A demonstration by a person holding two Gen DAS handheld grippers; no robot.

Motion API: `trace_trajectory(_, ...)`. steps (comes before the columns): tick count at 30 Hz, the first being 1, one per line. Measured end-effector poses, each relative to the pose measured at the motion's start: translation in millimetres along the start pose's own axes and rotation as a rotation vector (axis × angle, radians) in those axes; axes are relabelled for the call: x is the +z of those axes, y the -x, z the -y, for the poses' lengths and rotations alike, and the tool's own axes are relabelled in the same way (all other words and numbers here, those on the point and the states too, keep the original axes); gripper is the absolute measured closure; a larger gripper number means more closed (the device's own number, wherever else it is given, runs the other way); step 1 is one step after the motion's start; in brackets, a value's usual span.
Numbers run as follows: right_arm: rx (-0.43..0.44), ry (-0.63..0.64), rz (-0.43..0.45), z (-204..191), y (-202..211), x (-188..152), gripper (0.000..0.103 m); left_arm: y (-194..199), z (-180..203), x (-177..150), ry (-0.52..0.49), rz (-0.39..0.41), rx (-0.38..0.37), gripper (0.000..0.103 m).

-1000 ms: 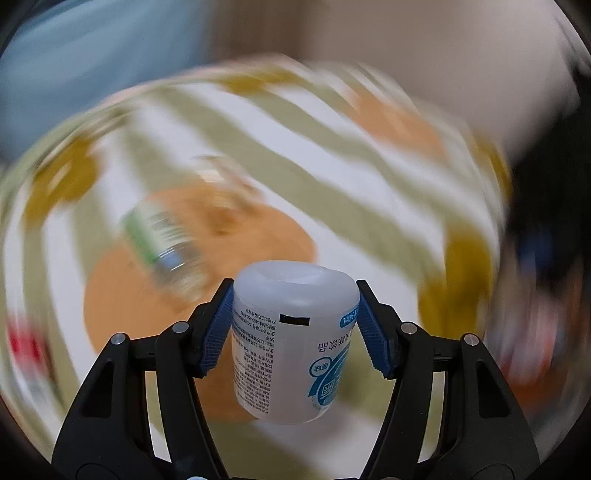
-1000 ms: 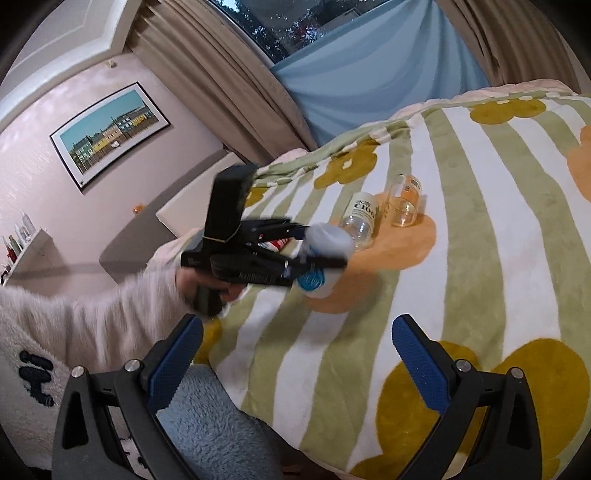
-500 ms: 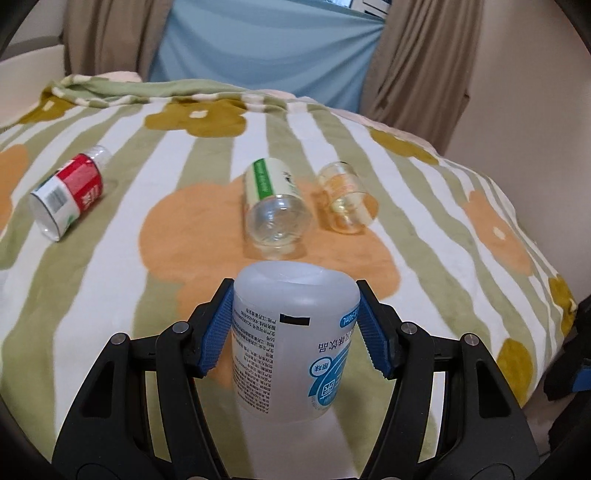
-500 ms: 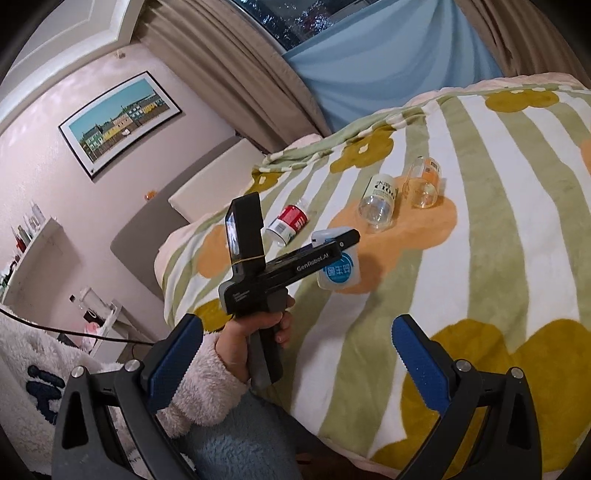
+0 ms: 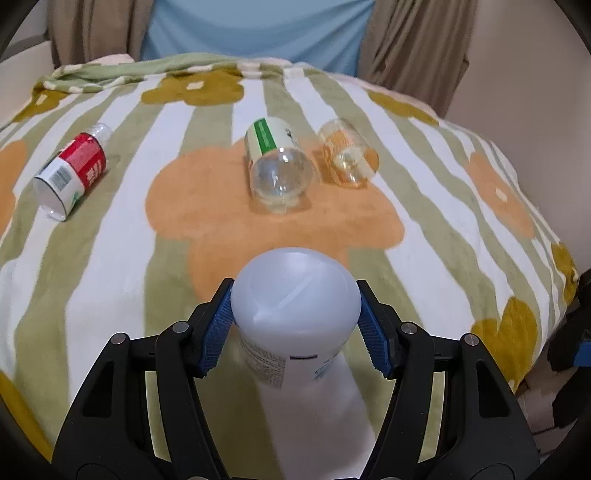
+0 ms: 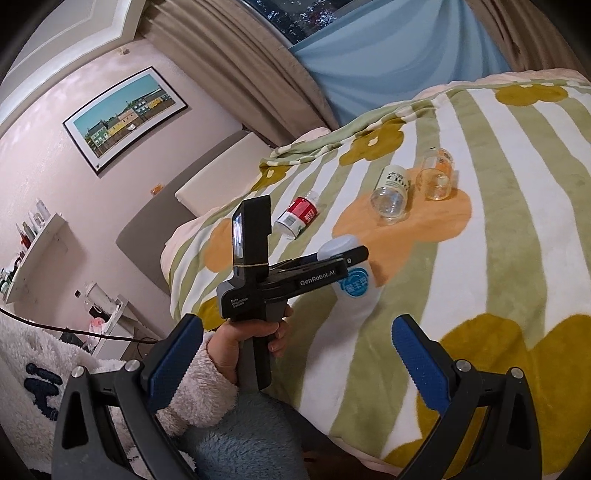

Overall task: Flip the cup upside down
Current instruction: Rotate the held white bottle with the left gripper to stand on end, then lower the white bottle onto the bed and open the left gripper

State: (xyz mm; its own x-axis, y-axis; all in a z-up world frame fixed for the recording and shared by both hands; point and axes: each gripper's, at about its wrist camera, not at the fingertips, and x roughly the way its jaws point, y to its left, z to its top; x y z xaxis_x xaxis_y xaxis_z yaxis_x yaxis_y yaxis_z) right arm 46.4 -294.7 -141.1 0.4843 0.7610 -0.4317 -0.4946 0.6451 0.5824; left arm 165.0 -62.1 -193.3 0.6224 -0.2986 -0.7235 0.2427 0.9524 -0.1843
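A milky white plastic cup (image 5: 297, 310) with a blue and white label is held upside down, its closed base uppermost, low over the striped flower blanket (image 5: 424, 236). My left gripper (image 5: 295, 323) is shut on it, the blue pads pressing its sides near the base. In the right wrist view the same cup (image 6: 351, 275) shows beyond my left gripper (image 6: 332, 264), held by a person's hand in a fluffy sleeve. Whether the cup touches the blanket cannot be told. My right gripper (image 6: 291, 354) stands open, near the bed's edge, holding nothing.
Three cut-bottle cups lie on their sides: a red-labelled one (image 5: 70, 171) at the left, a green-labelled clear one (image 5: 277, 166) and a small orange-tinted one (image 5: 347, 153) in the middle. Curtains (image 5: 258, 26) hang behind the bed. A shelf (image 6: 33, 251) and framed picture (image 6: 125, 118) are on the wall.
The left gripper swung from a blurred turn to a steady view, then lowered and tipped forward, so the cup's base now faces the camera. The right gripper stayed open.
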Motion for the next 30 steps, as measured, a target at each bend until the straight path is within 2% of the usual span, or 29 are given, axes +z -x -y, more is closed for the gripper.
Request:
trace_trajectory(6,-0.001,0.024,-0.014,-5,-5,2,0.001,4,11,-2,-0.053,-0.062,0.037,0.043)
trace_trajectory(12,-0.01,0.039,-0.02,-8,-8,4,0.001,5,13,-2,-0.066,-0.067,0.049,0.041)
trace_trajectory(13,-0.01,0.041,-0.021,-8,-8,5,0.001,4,14,-2,-0.071,-0.069,0.053,0.038)
trace_trajectory(15,-0.013,0.043,-0.021,-7,-8,6,0.001,3,16,-2,-0.081,-0.073,0.066,0.008)
trace_trajectory(17,-0.018,0.043,-0.018,-7,-8,7,0.001,6,18,-2,-0.078,-0.052,0.066,0.0)
trace_trajectory(26,-0.041,0.044,-0.029,-6,-13,9,0.001,12,18,0,-0.076,-0.068,0.051,0.0)
trace_trajectory(30,-0.049,0.053,-0.03,-10,-13,11,0.001,29,15,0,-0.074,-0.063,0.05,0.0)
